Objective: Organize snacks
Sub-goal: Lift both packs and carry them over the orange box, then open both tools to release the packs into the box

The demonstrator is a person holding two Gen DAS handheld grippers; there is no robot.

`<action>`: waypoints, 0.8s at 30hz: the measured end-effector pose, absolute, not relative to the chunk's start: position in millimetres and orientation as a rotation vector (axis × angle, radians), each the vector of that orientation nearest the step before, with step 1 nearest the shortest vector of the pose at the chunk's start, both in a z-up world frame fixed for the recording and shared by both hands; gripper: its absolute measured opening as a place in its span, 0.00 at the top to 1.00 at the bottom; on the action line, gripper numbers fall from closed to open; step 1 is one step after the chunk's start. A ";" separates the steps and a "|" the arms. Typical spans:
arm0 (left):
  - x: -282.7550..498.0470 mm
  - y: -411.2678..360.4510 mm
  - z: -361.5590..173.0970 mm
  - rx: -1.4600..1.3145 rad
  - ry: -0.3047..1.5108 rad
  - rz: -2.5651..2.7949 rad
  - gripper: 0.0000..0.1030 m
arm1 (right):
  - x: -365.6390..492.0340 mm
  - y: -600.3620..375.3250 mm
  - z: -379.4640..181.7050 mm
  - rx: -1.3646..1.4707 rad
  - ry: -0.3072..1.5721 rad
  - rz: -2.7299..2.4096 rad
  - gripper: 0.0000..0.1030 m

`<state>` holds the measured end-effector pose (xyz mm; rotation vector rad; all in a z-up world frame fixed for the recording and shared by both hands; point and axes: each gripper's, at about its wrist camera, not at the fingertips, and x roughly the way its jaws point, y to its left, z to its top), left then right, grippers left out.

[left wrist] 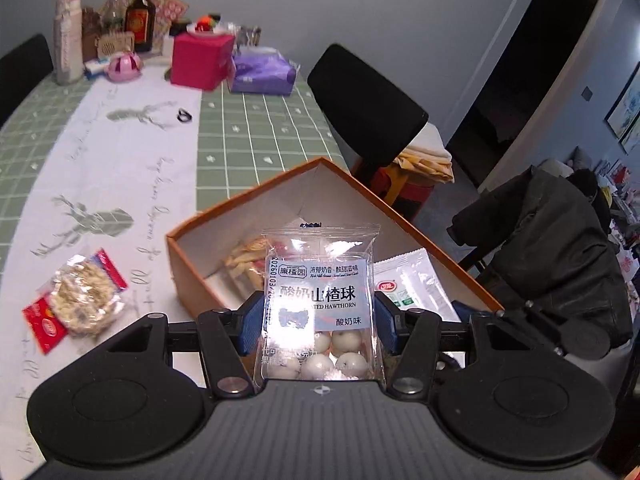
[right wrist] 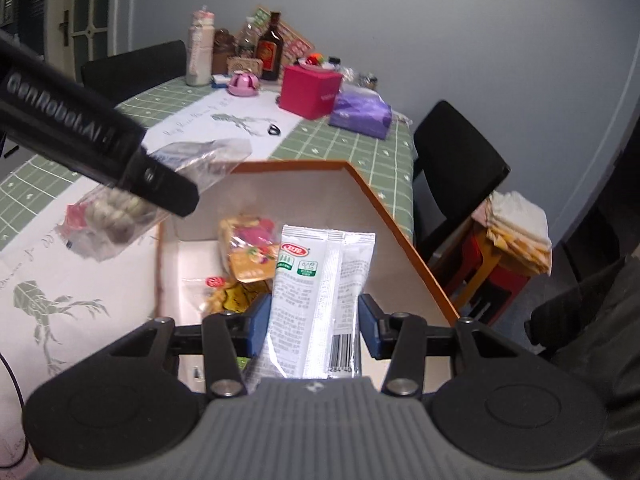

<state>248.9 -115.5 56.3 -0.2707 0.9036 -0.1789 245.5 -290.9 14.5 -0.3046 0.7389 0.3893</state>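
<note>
My left gripper is shut on a clear hawthorn-ball packet with white balls at its bottom, held above the near edge of the orange box. My right gripper is shut on a white-and-silver snack packet, over the same orange box. Several snack packets lie inside the box. In the right wrist view the left gripper's black finger crosses the upper left with the hawthorn-ball packet hanging from it. The white-and-silver snack packet also shows in the left wrist view.
A clear packet of pale round crackers with red ends lies on the white table runner, left of the box. At the table's far end stand a red box, a purple tissue pack and bottles. A black chair stands at right.
</note>
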 end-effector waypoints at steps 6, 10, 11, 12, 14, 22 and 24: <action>287.2 -125.5 32.6 -0.284 0.950 -0.188 0.38 | 278.2 -293.5 1.6 -0.280 0.771 0.405 0.55; 306.6 -131.9 17.6 -0.284 0.985 -0.193 0.38 | 298.1 -290.1 -6.1 -0.294 0.788 0.420 0.55; 310.5 -133.2 14.7 -0.284 0.991 -0.196 0.38 | 302.4 -289.3 -8.1 -0.297 0.794 0.422 0.55; 315.4 -135.7 12.0 -0.283 0.998 -0.196 0.38 | 307.7 -288.7 -10.0 -0.299 0.802 0.424 0.55; 321.4 -138.4 6.8 -0.273 1.011 -0.199 0.38 | 315.0 -288.2 -13.8 -0.300 0.814 0.429 0.55; 336.1 -141.6 -14.7 -0.268 1.064 -0.193 0.35 | 331.0 -280.1 -27.3 -0.326 0.854 0.455 0.55; 337.1 -140.5 -17.3 -0.271 1.065 -0.195 0.34 | 332.6 -277.9 -30.1 -0.337 0.863 0.454 0.54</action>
